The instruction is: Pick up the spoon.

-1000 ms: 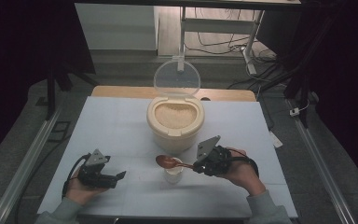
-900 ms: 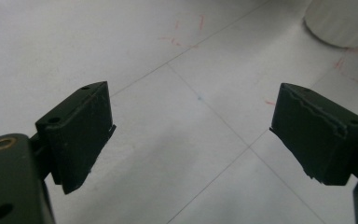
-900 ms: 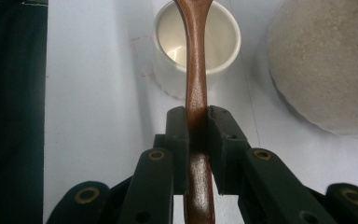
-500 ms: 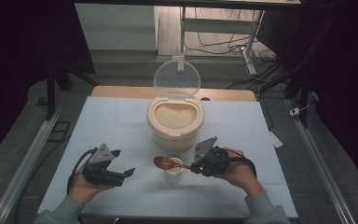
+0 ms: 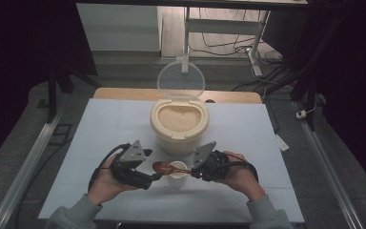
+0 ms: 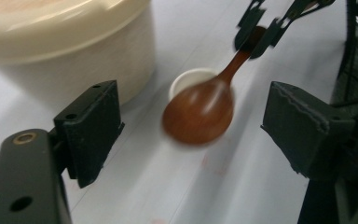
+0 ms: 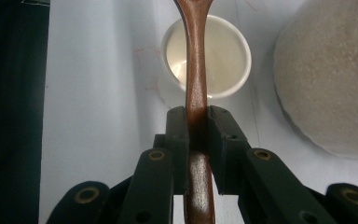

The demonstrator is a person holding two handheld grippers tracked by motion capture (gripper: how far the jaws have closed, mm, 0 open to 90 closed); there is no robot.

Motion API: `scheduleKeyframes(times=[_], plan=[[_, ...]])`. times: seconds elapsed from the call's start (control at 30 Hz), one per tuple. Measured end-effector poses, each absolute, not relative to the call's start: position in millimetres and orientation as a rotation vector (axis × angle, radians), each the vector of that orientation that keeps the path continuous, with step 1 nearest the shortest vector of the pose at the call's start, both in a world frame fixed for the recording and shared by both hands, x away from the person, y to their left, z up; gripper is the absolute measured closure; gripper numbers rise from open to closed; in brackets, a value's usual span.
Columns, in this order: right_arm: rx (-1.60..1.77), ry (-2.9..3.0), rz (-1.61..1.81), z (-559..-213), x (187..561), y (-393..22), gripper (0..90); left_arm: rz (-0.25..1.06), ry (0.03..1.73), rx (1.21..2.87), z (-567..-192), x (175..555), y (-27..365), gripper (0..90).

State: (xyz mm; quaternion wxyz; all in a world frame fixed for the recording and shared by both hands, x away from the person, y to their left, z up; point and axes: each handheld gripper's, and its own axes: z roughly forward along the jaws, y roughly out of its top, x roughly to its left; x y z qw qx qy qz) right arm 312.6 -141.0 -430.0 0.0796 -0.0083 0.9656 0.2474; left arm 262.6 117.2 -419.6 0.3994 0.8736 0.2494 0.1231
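Meanwhile, the right gripper (image 7: pixel 196 121) pinches the handle of a wooden spoon (image 5: pixel 164 167), its pads pressed against the shaft, with the spoon's bowl reaching out past a small white cup (image 7: pixel 208 56) that sits just ahead of the jaws. Opposite, the left gripper (image 6: pixel 191 126) stands spread, its jaws having just been closing slightly, nothing gripped; the spoon's bowl hangs ahead between them, beside the cream rice container (image 5: pixel 178 121).

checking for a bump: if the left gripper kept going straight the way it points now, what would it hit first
Most likely the brown spoon: its bowl hangs between the left gripper's open jaws, just ahead. The small white cup sits behind it. Depth is hard to judge.
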Motion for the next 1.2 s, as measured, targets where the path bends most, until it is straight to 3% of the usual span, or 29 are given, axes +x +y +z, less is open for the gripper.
scheduleKeyframes(times=[0.43,1.2], plan=[[-0.063,2.875,0.736,-431.5,309.3,-134.2,78.1,0.164,0.534,2.401,-425.2,286.8,70.0,36.8],[-0.208,2.807,0.674,-427.4,293.7,-124.9,78.0,0.085,0.439,2.557,-439.5,290.8,54.9,69.7]])
